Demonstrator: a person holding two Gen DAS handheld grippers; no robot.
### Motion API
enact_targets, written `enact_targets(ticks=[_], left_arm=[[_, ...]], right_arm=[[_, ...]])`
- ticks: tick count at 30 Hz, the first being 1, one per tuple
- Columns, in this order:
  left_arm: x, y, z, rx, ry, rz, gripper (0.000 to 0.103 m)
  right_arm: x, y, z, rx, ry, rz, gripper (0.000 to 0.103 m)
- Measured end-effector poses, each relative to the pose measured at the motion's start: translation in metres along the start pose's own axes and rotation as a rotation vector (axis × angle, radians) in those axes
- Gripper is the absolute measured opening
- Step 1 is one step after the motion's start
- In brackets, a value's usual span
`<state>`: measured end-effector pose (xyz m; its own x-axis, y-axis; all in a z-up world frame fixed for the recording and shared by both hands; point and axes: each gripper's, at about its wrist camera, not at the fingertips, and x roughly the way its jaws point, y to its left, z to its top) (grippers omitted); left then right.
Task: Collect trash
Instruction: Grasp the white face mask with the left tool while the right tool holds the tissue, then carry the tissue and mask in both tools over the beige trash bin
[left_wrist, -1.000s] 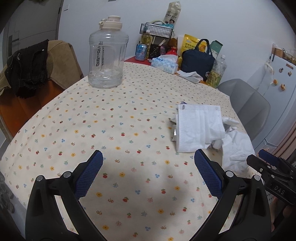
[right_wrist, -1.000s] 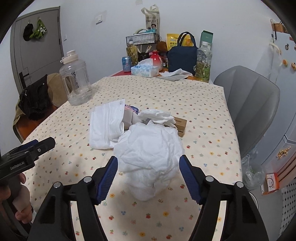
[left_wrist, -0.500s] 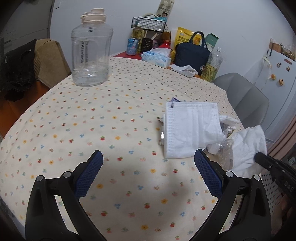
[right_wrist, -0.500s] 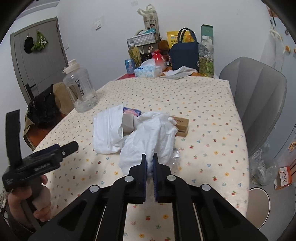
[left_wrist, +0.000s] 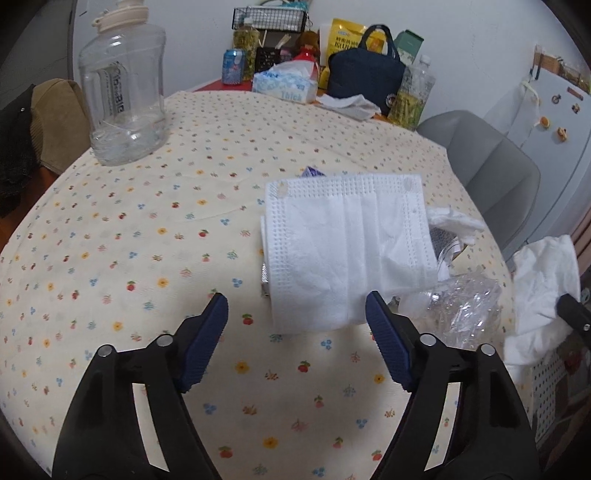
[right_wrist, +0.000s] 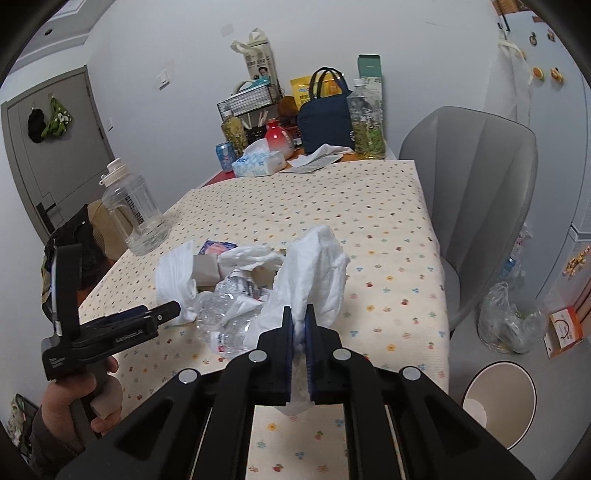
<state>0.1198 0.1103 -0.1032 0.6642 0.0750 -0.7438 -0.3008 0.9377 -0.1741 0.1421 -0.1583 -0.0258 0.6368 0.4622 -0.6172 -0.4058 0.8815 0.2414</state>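
Observation:
A pile of trash lies on the flowered tablecloth (left_wrist: 147, 229): a white face mask (left_wrist: 343, 251), a crushed clear plastic bottle (left_wrist: 458, 314), crumpled tissue (right_wrist: 251, 256) and small packets. My right gripper (right_wrist: 300, 321) is shut on a big crumpled white paper (right_wrist: 314, 269) and holds it lifted above the table's near edge; the same white paper (left_wrist: 543, 291) hangs at the right of the left wrist view. My left gripper (left_wrist: 295, 317) hovers just before the mask's near edge, its jaws closing, with only the mask's lower edge between the fingertips and no pad touching it.
A large clear water jug (left_wrist: 122, 85) stands at the table's left. Tissue box (left_wrist: 284, 83), navy bag (left_wrist: 365, 70), bottles and cans crowd the far end. A grey chair (right_wrist: 476, 192) is on the right, with a round white bin (right_wrist: 498, 402) and a plastic bag (right_wrist: 506, 321) on the floor.
My right gripper closed on the white paper and lifted it off the pile toward the table edge. My left gripper moved closer to the mask and its jaws narrowed.

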Motion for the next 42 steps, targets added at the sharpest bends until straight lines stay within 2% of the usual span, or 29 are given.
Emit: enact_targets(ticks=[3, 6, 8, 11, 18, 28, 35, 42], left_arm=[[0.009, -0.002, -0.001, 0.0, 0.027, 0.006, 0.064], [0.012, -0.004, -0.004, 0.01, 0.03, 0.016, 0.044], [0.012, -0.004, -0.006, 0.016, 0.036, -0.005, 0.022], [0.009, -0.003, -0.007, 0.016, 0.041, -0.019, 0.012], [-0.018, 0.01, -0.009, -0.013, -0.007, -0.025, 0.009], [-0.071, 0.016, 0.002, -0.035, -0.126, -0.044, 0.008], [-0.095, -0.005, 0.006, 0.001, -0.176, -0.076, 0.008], [-0.102, -0.046, 0.012, 0.07, -0.19, -0.117, 0.008]], right_arm=[[0.0, -0.008, -0.001, 0.014, 0.001, -0.009, 0.007], [0.003, -0.013, -0.001, 0.021, 0.007, -0.015, 0.007], [0.004, -0.013, -0.001, 0.024, 0.011, -0.016, 0.007], [0.004, -0.012, -0.001, 0.025, 0.012, -0.013, 0.007], [0.0, -0.001, -0.002, 0.01, 0.003, 0.0, 0.007], [-0.027, 0.012, 0.001, -0.014, -0.047, 0.023, 0.007], [-0.052, 0.013, 0.005, -0.023, -0.093, 0.022, 0.007], [-0.067, -0.01, 0.005, 0.014, -0.116, -0.005, 0.007]])
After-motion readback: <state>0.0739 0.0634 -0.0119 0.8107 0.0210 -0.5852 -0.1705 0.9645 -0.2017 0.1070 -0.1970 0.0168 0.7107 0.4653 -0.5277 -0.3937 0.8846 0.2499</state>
